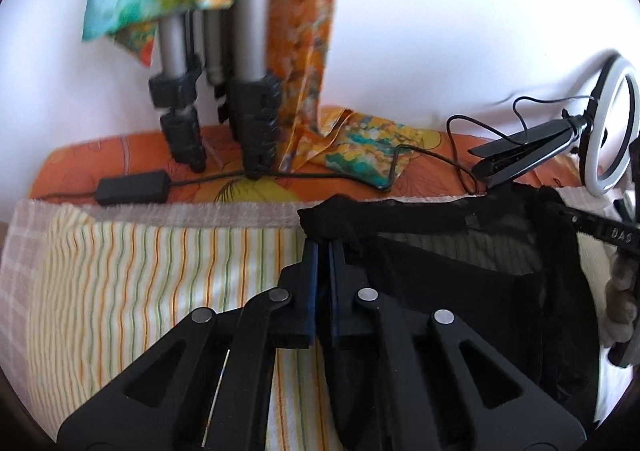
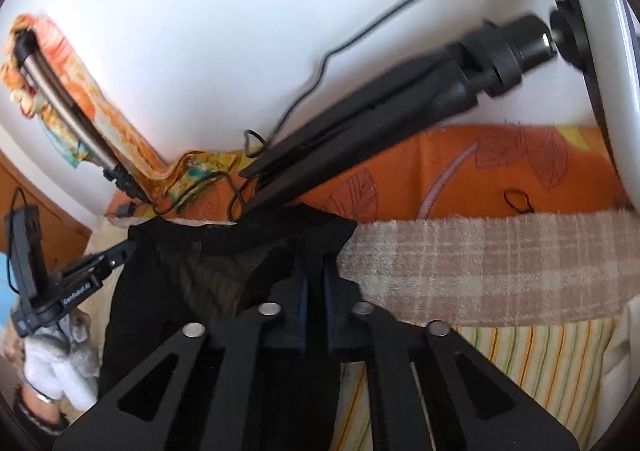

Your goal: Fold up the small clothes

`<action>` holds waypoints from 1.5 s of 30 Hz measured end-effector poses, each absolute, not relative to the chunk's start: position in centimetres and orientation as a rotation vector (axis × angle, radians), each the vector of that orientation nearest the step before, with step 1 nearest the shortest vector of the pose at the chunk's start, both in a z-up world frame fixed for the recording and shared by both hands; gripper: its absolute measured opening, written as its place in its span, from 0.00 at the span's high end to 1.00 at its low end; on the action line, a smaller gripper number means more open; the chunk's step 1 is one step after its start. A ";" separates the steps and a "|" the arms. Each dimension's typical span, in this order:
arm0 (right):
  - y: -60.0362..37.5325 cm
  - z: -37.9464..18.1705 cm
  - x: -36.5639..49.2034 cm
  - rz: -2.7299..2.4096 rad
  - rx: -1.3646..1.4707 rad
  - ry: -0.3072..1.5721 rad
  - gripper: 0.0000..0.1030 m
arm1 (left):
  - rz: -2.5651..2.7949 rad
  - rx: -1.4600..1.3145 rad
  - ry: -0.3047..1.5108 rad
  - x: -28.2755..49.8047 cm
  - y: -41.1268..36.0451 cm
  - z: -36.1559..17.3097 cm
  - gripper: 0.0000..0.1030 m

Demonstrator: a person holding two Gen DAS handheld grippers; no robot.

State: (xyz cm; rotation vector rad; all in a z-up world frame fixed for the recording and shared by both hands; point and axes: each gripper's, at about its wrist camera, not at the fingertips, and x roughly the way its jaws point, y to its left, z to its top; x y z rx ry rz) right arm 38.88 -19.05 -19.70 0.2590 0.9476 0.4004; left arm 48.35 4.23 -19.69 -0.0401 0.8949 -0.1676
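Note:
A small black sheer garment point(image 1: 480, 275) hangs stretched between my two grippers above the striped sheet point(image 1: 140, 271). My left gripper point(image 1: 323, 241) is shut on its left top corner. My right gripper point(image 2: 314, 251) is shut on its right top corner; the garment point(image 2: 180, 271) drapes down to the left in the right wrist view. The other gripper point(image 2: 80, 275) shows at the left edge there, pinching the far corner. The lower hem is hidden behind the gripper bodies.
A tripod's legs point(image 1: 248, 111) stand on the orange floral cloth point(image 1: 120, 159) at the back, with a patterned scarf point(image 1: 304, 51) draped over it. A ring light point(image 1: 612, 123) on a folded stand point(image 2: 360, 131) lies at the right. A plaid blanket point(image 2: 500, 259) edges the sheet. Cables run across.

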 end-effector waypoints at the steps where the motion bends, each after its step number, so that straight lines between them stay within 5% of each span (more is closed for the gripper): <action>1: -19.1 -19.4 38.8 0.397 0.255 0.933 0.98 | -0.169 -0.034 0.876 48.1 4.0 -19.4 0.99; 13: -20.4 -14.7 35.2 0.423 0.250 0.804 0.98 | -0.200 -0.035 0.759 43.0 3.5 -14.5 1.00; 27: -21.1 -9.7 21.2 0.450 0.141 0.749 0.98 | -0.232 0.036 0.710 28.8 2.2 -9.7 1.00; 45: -20.2 -13.3 4.9 0.431 -0.050 0.747 0.98 | -0.238 0.130 0.741 12.6 1.8 -13.0 1.00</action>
